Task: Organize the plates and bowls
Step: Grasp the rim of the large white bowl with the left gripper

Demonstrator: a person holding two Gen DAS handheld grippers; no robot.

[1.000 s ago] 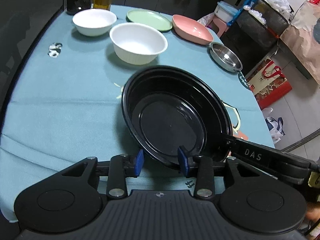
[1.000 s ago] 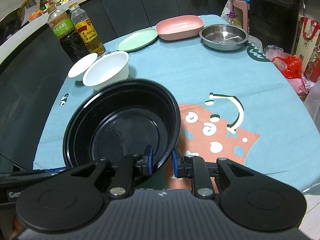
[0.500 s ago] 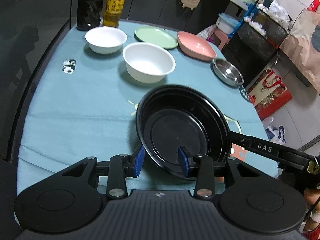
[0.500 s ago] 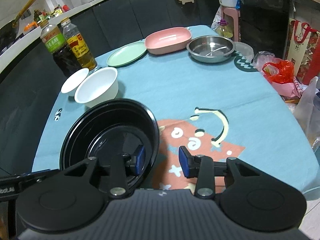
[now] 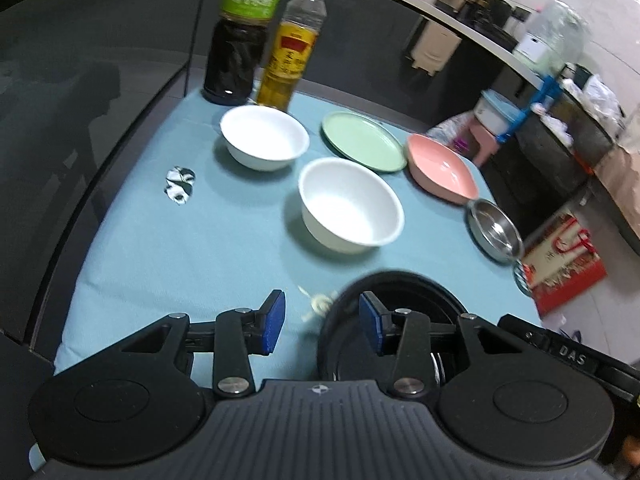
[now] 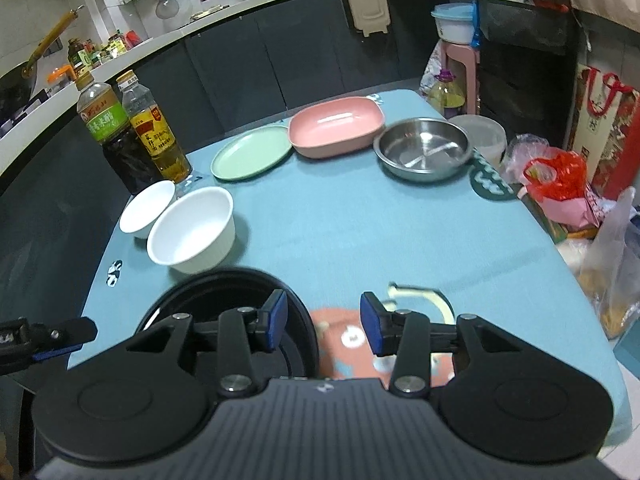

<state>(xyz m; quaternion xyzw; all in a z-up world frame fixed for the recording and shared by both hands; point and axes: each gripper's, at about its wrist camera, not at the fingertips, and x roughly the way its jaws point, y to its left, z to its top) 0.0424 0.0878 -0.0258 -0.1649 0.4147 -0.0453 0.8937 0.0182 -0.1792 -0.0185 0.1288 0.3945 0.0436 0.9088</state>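
Note:
A black plastic bowl (image 5: 404, 284) sits on the blue tablecloth at the near edge; it also shows in the right wrist view (image 6: 224, 284). My left gripper (image 5: 322, 322) is open and empty, raised above the bowl's left rim. My right gripper (image 6: 322, 322) is open and empty above its right rim. Farther back stand a large white bowl (image 5: 350, 204) (image 6: 192, 230), a small white bowl (image 5: 264, 136) (image 6: 146, 208), a green plate (image 5: 362, 146) (image 6: 252, 152), a pink dish (image 5: 440, 168) (image 6: 336, 126) and a steel bowl (image 5: 494, 230) (image 6: 422, 148).
Two sauce bottles (image 5: 264, 36) (image 6: 136, 136) stand at the table's far left corner. A round coaster (image 6: 490, 178) lies at the right edge. Bags (image 6: 560, 184) and a red box (image 5: 560, 264) sit on the floor to the right. A stool (image 6: 456, 56) stands behind.
Both grippers let go of the black bowl, opened and pulled back and up. The bowl now rests on the table below them.

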